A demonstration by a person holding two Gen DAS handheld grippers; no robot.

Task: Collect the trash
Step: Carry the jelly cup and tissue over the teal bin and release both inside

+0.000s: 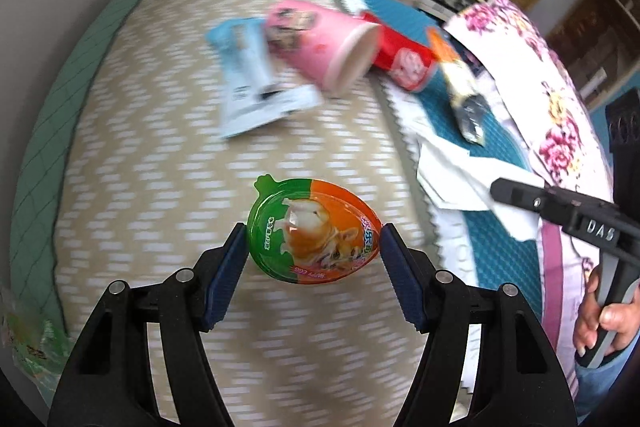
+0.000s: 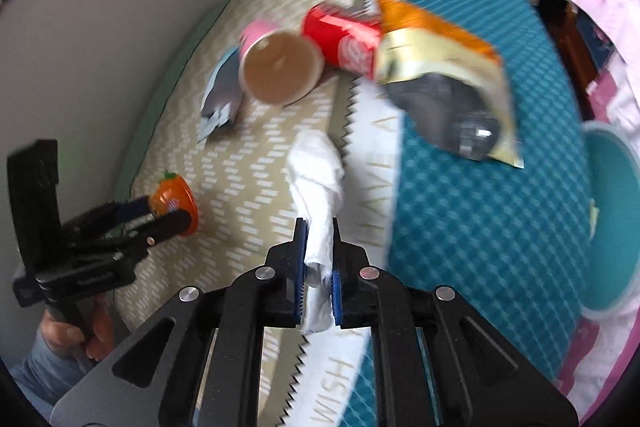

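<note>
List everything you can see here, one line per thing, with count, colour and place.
egg-shaped snack cup: 1, green and orange, between the left gripper's pads
tissue: 1, white, crumpled, pinched by the right gripper
paper cup: 1, pink, on its side on the beige cushion
soda can: 1, red, lying beside the paper cup
snack bag: 1, orange and gold, open, on the teal mat
wrapper: 1, pale blue, flat on the cushion behind the paper cup
beige cushion: 1, beige with white dashes
teal mat: 1, teal, quilted
floral cloth: 1, white and pink, far side of the mat
left gripper: 1, black with blue pads
right gripper: 1, black with blue pads
</note>
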